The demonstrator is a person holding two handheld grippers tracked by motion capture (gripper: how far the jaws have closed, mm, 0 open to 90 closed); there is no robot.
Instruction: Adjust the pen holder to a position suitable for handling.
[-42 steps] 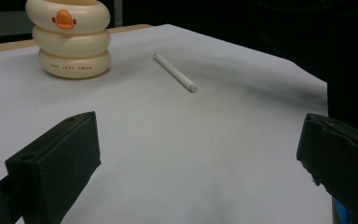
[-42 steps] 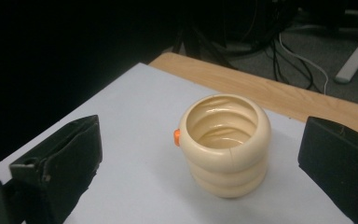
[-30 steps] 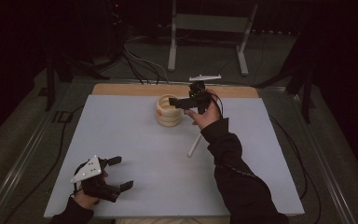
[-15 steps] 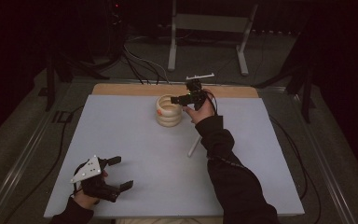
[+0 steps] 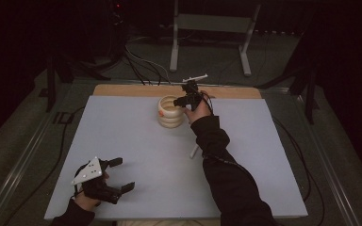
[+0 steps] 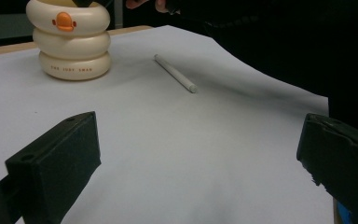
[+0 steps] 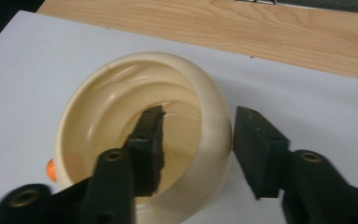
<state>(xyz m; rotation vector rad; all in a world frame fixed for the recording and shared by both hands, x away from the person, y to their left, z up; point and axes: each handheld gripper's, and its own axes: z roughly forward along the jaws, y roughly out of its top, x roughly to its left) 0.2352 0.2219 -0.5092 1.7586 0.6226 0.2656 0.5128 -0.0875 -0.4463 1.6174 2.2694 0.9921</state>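
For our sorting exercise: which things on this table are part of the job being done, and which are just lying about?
In the job: cream ringed cup; right gripper, jaws either side of its rim, closing in.
Lying about: white stick; left gripper, open and away from both.

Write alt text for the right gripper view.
The right tongs straddle the rim of a cream ribbed cup, one jaw inside it and one outside, having just been closing without yet pinching the wall. The cup stands on a white sheet, with the wooden table edge beyond.
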